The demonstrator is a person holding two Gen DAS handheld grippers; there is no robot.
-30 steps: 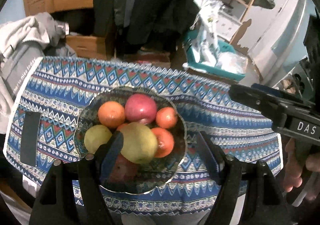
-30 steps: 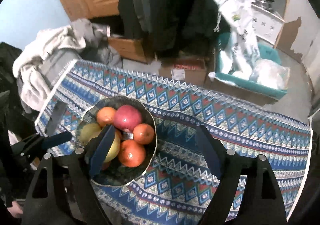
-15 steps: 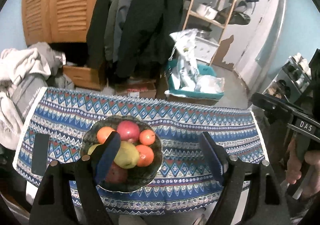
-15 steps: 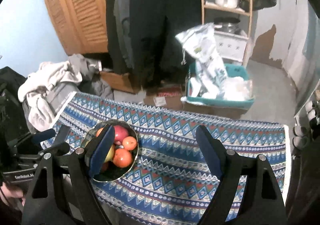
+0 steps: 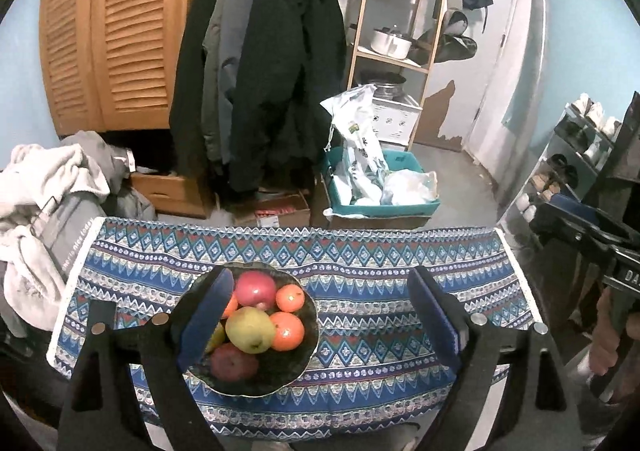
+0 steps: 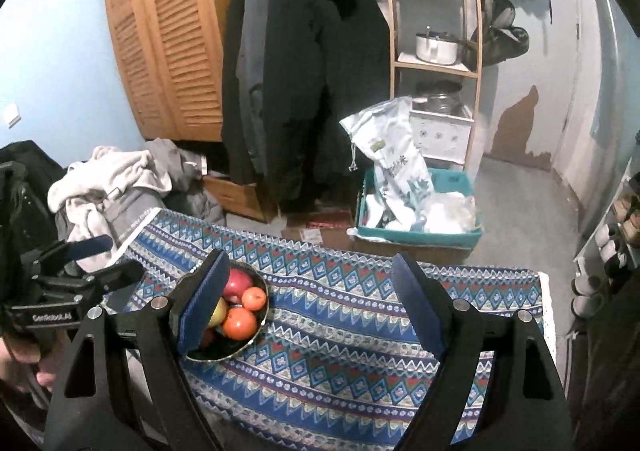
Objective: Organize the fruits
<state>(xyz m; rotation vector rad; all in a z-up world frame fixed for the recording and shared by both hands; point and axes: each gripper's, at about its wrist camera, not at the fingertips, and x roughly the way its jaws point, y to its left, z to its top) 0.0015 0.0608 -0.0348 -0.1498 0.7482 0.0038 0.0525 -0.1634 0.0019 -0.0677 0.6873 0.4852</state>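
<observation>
A dark glass bowl (image 5: 280, 387) sits on the left half of a table under a blue patterned cloth (image 5: 380, 291). It holds a red apple (image 5: 255, 288), two oranges (image 5: 286, 331), a yellow-green fruit (image 5: 250, 329) and a dark red apple (image 5: 233, 362). My left gripper (image 5: 320, 279) hangs well above and in front of the bowl, its jaws opening, with nothing between the pads. My right gripper (image 6: 310, 263) is open and empty, high over the table's middle, with the bowl (image 6: 248, 343) beyond its left finger. Each gripper shows at the other view's edge (image 6: 116, 259) (image 5: 560, 217).
A flat black object (image 5: 100, 315) lies on the cloth's left end. Behind the table are a heap of clothes (image 5: 40, 187), hanging dark coats (image 5: 260, 71), a teal bin with bags (image 5: 380, 191) and a wooden shelf (image 5: 400, 51). A shoe rack (image 5: 580, 155) stands at the right.
Both grippers have risen and drawn back from the bowl, which now looks smaller and farther. The left jaws have spread wider. The fruit has not moved.
</observation>
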